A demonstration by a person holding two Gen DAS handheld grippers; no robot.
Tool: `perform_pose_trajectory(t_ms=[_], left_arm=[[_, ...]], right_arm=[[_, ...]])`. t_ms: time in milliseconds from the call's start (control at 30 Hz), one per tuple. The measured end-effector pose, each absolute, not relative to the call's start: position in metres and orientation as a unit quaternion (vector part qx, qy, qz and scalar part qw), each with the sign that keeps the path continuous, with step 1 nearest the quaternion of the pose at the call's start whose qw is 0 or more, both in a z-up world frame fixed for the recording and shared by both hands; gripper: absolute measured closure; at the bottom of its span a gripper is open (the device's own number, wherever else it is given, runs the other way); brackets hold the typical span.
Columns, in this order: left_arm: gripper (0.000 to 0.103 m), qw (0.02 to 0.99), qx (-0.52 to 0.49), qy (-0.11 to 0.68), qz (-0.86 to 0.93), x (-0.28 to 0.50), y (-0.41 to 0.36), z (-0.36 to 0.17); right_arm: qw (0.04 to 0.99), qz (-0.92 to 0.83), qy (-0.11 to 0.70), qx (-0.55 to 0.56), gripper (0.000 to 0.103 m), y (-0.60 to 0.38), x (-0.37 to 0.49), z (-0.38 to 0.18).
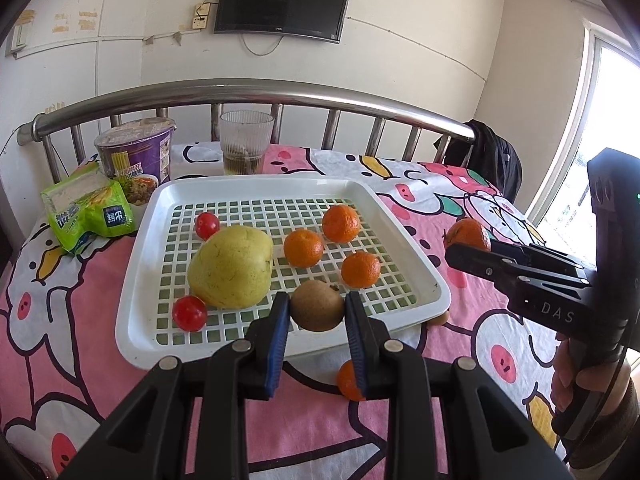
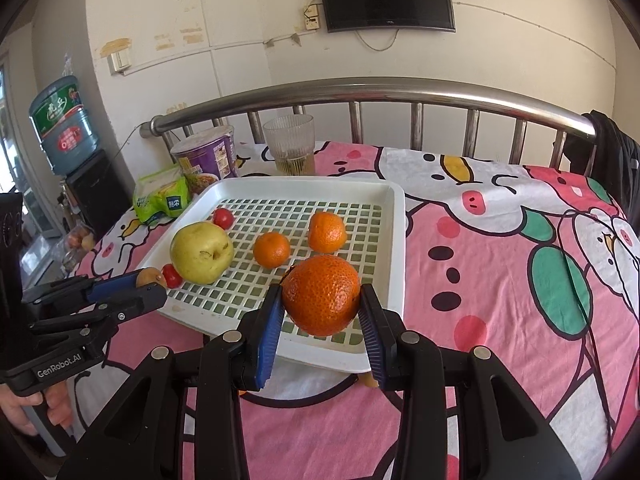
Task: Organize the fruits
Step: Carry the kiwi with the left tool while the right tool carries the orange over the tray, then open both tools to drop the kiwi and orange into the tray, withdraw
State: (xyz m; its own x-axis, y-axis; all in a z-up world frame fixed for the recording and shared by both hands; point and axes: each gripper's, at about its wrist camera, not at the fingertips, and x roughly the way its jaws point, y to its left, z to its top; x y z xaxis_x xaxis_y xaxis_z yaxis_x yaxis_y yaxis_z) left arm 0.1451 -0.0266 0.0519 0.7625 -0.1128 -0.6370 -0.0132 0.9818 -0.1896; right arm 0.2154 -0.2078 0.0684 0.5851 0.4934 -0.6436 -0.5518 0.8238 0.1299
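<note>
A brown kiwi (image 1: 317, 305) is clamped in the left gripper (image 1: 317, 314), and a mandarin (image 2: 321, 295) in the right gripper (image 2: 321, 312), both held over the near edge of the white tray (image 1: 416, 248). The carrying step appears in hand; next, each fruit should be lowered onto bare grid toward twelve o'clock, clear of the pear (image 1: 231, 266) and mandarins, then released.

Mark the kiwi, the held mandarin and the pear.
kiwi (image 1: 317, 306), left wrist view, middle of its brown skin
held mandarin (image 2: 321, 295), right wrist view, centre of its peel
pear (image 1: 231, 267), left wrist view, its yellow-green flank
</note>
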Motion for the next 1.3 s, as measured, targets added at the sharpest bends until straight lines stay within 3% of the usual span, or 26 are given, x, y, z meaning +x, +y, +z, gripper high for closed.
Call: perform_pose_trajectory(t_ms=[367, 700, 1067, 1100, 1200, 1267, 1300], left_arm=[[0.073, 0.920, -0.078, 0.383, -0.019, 0.195, -0.040, 0.022], [0.073, 0.912, -0.059, 0.406, -0.008, 0.224, -0.041, 0.000], [0.072, 0.914, -0.043, 0.402, 0.000, 0.233, -0.043, -0.009], [0.071, 0.914, -0.051, 0.402, -0.004, 0.234, -0.041, -0.008], [0.053, 0.917, -0.065, 0.392, -0.019, 0.228, -0.038, -0.001], [0.037, 0.923, -0.054, 0.380, -0.025, 0.218, -0.041, 0.007], [0.030, 0.929, -0.044, 0.366, -0.022, 0.212, -0.044, 0.013]], right_arm=[[0.879, 0.297, 0.367, -0.060, 0.067, -0.163, 0.290, 0.077], [0.853, 0.274, 0.436, -0.082, 0.067, -0.107, 0.371, 0.036], [0.830, 0.263, 0.480, -0.111, 0.065, -0.081, 0.398, -0.001], [0.826, 0.269, 0.483, -0.106, 0.063, -0.082, 0.399, 0.000], [0.834, 0.287, 0.466, -0.072, 0.045, -0.096, 0.391, 0.016], [0.851, 0.290, 0.434, -0.062, 0.019, -0.109, 0.379, 0.034], [0.862, 0.287, 0.414, -0.061, 0.016, -0.117, 0.371, 0.045]])
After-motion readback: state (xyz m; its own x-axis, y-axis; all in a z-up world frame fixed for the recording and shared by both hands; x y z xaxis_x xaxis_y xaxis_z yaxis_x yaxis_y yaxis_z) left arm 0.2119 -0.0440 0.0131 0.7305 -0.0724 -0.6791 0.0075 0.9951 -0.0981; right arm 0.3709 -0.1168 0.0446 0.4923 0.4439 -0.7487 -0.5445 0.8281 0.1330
